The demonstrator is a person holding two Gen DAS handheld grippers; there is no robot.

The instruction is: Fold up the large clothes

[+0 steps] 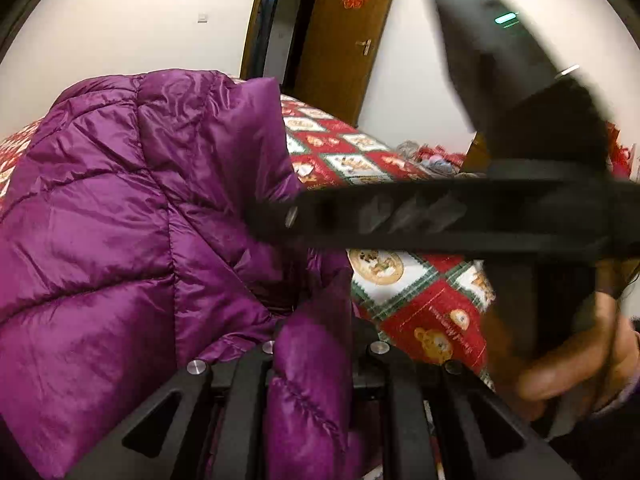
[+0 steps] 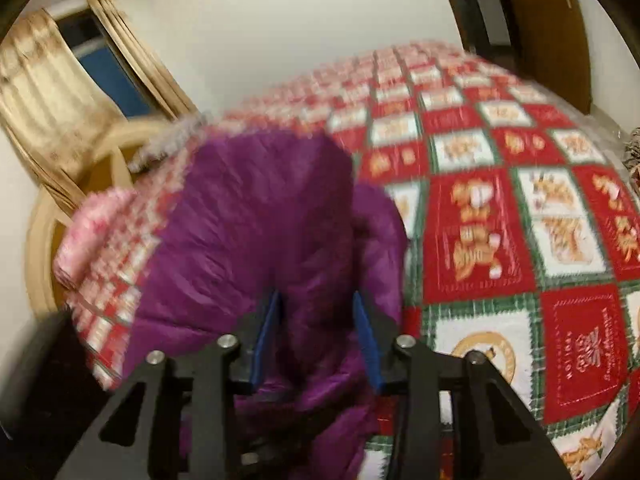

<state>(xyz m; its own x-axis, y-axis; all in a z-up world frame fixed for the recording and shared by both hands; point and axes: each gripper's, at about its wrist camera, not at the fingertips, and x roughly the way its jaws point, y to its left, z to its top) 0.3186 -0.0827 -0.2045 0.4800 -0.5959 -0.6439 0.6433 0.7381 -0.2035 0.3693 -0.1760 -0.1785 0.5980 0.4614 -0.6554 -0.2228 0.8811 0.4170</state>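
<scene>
A purple quilted down jacket (image 1: 120, 208) is lifted above the bed, filling the left of the left wrist view. My left gripper (image 1: 312, 344) is shut on a fold of the jacket's edge. My right gripper (image 1: 280, 216) crosses the left wrist view as a blurred black bar, its tip against the jacket. In the right wrist view, the jacket (image 2: 256, 232) hangs in front, and my right gripper (image 2: 316, 304) has its blue pads (image 2: 266, 332) around purple fabric with a gap between them. The view is blurred.
A red, white and green patterned bedspread (image 2: 500, 216) covers the bed below. A wooden door (image 1: 344, 40) stands behind, with a hand (image 1: 568, 360) at the right. A curtained window (image 2: 100, 60) and a cream chair (image 2: 44, 248) are at the left.
</scene>
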